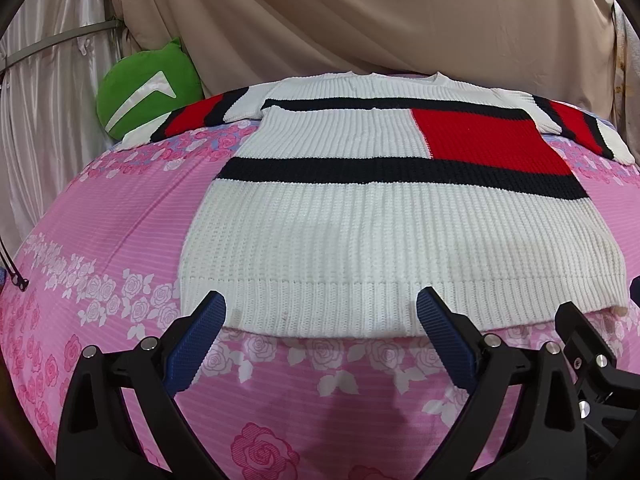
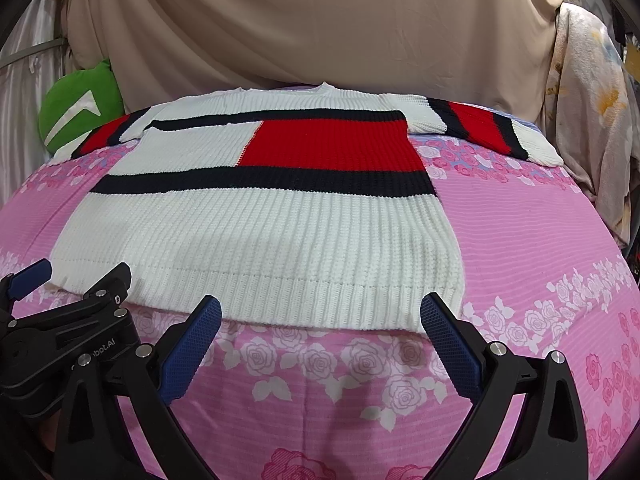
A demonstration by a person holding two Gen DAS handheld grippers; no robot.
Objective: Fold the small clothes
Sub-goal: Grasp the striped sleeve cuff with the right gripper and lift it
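Note:
A white knit sweater (image 1: pixel 360 232) with black stripes and a red block lies flat on the pink floral bedsheet (image 1: pixel 120 220), sleeves spread out at the far side. It also shows in the right wrist view (image 2: pixel 260 232). My left gripper (image 1: pixel 320 312) is open and empty, hovering just short of the sweater's ribbed hem, left part. My right gripper (image 2: pixel 320 316) is open and empty at the hem's right part. The right gripper shows at the left view's edge (image 1: pixel 580 344); the left gripper shows in the right view (image 2: pixel 72 300).
A green cushion (image 1: pixel 148 88) sits at the far left by the left sleeve. Beige curtains (image 1: pixel 360 20) hang behind the bed. A floral cloth (image 2: pixel 592 100) hangs at the far right. Pink sheet (image 2: pixel 540 240) lies on both sides of the sweater.

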